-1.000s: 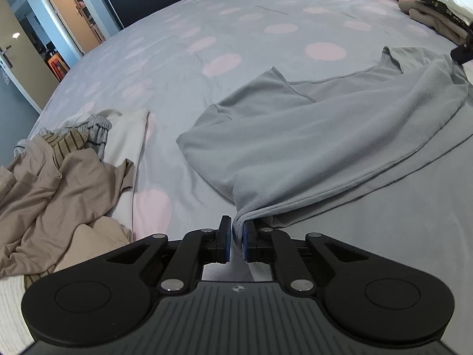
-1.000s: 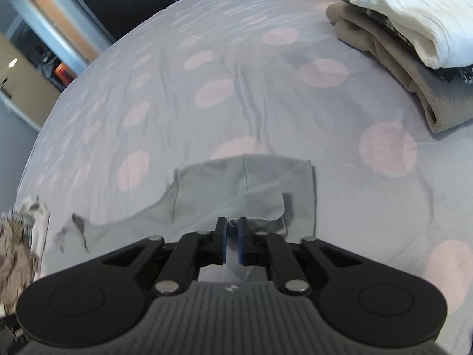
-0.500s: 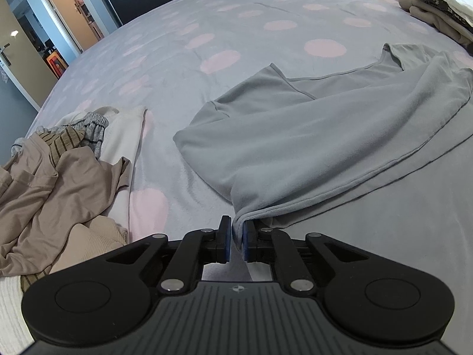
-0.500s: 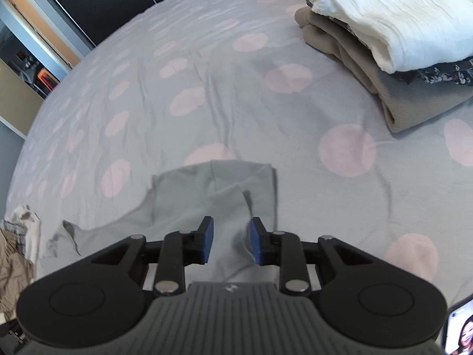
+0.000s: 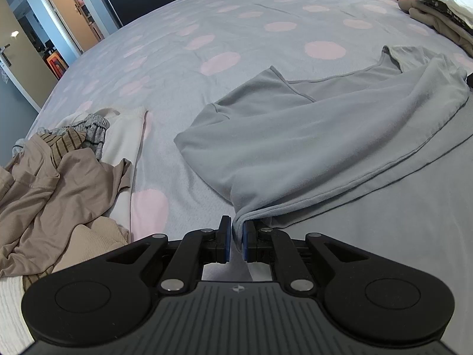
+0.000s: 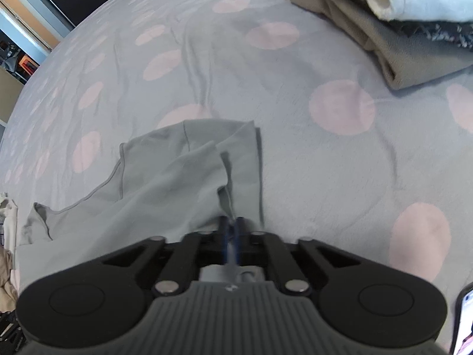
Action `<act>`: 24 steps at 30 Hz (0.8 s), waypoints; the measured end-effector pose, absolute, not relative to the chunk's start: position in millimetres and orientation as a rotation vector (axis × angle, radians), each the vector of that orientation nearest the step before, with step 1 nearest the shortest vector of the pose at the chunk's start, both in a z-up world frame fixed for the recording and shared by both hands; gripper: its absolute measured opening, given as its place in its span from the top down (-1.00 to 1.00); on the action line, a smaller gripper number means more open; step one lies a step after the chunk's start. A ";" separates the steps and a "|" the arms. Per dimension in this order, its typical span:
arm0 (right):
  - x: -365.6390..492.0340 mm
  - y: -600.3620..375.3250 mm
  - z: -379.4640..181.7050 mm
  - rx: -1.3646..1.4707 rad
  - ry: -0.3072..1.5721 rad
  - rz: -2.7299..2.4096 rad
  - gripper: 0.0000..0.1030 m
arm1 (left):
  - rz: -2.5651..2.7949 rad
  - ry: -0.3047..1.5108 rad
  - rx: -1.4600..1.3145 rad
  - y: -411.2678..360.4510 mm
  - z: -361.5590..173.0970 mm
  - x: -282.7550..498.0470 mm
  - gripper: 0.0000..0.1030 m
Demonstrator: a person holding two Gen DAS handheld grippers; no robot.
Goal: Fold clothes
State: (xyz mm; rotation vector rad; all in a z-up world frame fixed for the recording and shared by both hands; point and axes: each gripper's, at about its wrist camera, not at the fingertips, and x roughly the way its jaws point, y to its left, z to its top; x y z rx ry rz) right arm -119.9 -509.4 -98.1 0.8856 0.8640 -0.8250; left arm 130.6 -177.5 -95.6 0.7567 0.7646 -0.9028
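— What's unclear?
— The right wrist view is blurred around the right gripper (image 6: 232, 230); a phone (image 6: 464, 319) is cut off at the lower right edge.
— Elsewhere?
— The folded stack (image 5: 440, 9) runs off the left view's upper right.

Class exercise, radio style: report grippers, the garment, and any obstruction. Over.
Left gripper shut on grey top. Right gripper, jaws just closing, shut on it. Nothing blocking; folded stack apart.

this is a bedroom in a home. a big bed (image 5: 207, 29) with a grey cover with pink dots fills the view. clothes lie on it: a messy pile (image 5: 59, 183) and a neat folded stack (image 6: 384, 23). an open door (image 5: 59, 29) shows another room.
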 end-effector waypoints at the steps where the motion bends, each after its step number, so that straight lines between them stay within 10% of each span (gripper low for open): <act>1: -121.7 -509.2 -93.7 0.892 0.848 -0.828 1.00 | -0.904 0.776 0.742 -177.5 -94.2 132.1 0.93; 9: -134.1 -499.7 -58.0 0.906 0.772 -0.784 1.00 | -0.892 0.789 0.710 -176.1 -88.7 131.0 0.95; 13: -134.6 -500.5 -74.8 0.942 0.809 -0.767 0.53 | -0.884 0.783 0.728 -177.2 -90.4 127.3 0.94; 24: -118.7 -513.5 -114.9 1.040 0.849 -0.824 0.48 | -0.885 0.804 0.723 -179.2 -93.9 131.5 0.94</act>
